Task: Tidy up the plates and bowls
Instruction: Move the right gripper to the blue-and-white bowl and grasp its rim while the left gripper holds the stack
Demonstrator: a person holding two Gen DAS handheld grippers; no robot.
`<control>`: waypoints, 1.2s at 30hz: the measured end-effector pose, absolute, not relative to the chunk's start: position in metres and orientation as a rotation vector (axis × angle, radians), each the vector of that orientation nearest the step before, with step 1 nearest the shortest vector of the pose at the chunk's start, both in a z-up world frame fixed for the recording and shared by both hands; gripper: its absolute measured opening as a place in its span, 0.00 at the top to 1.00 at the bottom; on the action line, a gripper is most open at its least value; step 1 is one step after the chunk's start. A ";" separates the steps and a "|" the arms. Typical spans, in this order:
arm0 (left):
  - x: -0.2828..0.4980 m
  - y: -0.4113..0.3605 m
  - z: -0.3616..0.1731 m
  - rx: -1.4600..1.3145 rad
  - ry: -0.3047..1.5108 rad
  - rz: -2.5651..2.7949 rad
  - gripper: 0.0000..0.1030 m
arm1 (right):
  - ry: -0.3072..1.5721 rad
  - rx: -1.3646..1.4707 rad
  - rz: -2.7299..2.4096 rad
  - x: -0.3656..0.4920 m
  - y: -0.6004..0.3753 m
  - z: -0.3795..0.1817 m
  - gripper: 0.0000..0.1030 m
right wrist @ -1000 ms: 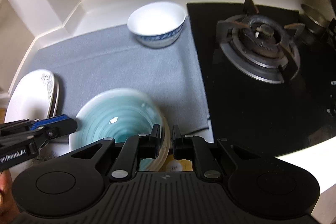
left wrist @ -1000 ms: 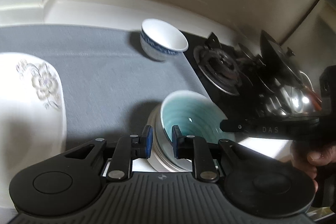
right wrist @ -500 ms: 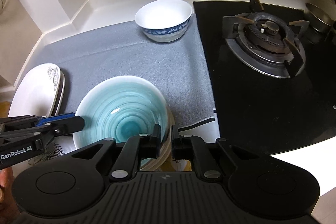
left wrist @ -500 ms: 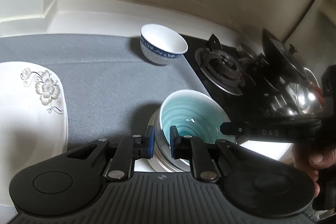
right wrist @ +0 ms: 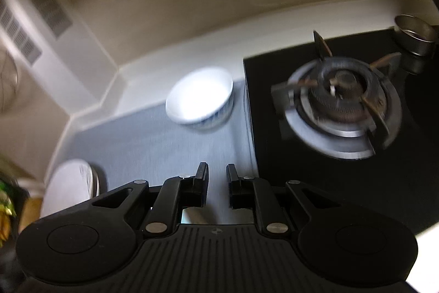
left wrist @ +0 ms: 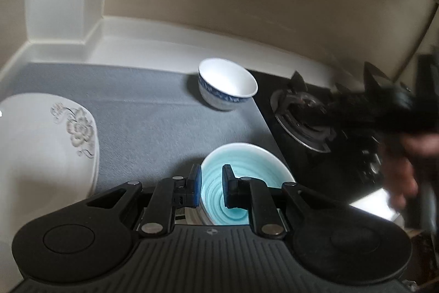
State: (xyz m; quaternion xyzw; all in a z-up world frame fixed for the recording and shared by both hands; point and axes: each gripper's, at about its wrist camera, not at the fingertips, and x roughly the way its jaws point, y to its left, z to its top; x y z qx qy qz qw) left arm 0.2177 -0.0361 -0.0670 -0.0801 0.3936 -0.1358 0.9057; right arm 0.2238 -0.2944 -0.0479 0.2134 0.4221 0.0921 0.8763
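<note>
A turquoise bowl (left wrist: 247,172) sits on a stack of plates at the near edge of the grey mat (left wrist: 153,111). My left gripper (left wrist: 211,184) hangs above its near rim, jaws a little apart and empty. A white bowl with a blue pattern (left wrist: 226,84) stands at the far side of the mat; it also shows blurred in the right wrist view (right wrist: 200,99). White floral plates (left wrist: 46,153) lie at the left, also in the right wrist view (right wrist: 68,186). My right gripper (right wrist: 216,183) is above the mat, jaws slightly apart and empty; it shows blurred in the left wrist view (left wrist: 384,106).
A black gas hob with a burner (right wrist: 340,103) borders the mat on the right. A metal pot (right wrist: 414,32) stands at the hob's far right. A white wall and ledge (left wrist: 164,35) close the back.
My right gripper has lifted and swung away from the turquoise bowl, which left its view. My left gripper has pulled back and up; its jaws stand slightly wider.
</note>
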 end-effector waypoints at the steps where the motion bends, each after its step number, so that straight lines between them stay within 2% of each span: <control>1: 0.215 -0.038 -0.064 -0.155 0.803 -0.268 0.85 | 0.881 0.466 0.200 0.236 -0.299 -0.049 0.79; 3: 0.207 -0.043 -0.058 -0.140 0.782 -0.239 0.85 | 0.887 0.503 0.210 0.259 -0.305 -0.053 0.71; 4: 0.203 -0.043 -0.056 -0.139 0.773 -0.222 0.85 | 0.897 0.522 0.213 0.271 -0.307 -0.057 0.70; 11: 0.170 -0.049 -0.055 -0.129 0.752 -0.107 0.82 | 1.000 0.631 0.231 0.340 -0.297 -0.097 0.70; 22: 0.144 -0.049 -0.067 -0.205 0.730 0.021 0.82 | 1.058 0.607 0.226 0.371 -0.281 -0.119 0.70; 27: 0.142 -0.053 -0.070 -0.238 0.708 0.043 0.82 | 1.064 0.567 0.238 0.374 -0.277 -0.119 0.73; 31: 0.148 -0.058 -0.072 -0.244 0.696 0.047 0.82 | 1.084 0.535 0.251 0.376 -0.275 -0.116 0.79; 36: 0.159 -0.062 -0.072 -0.235 0.684 0.052 0.82 | 1.138 0.536 0.314 0.376 -0.274 -0.116 0.80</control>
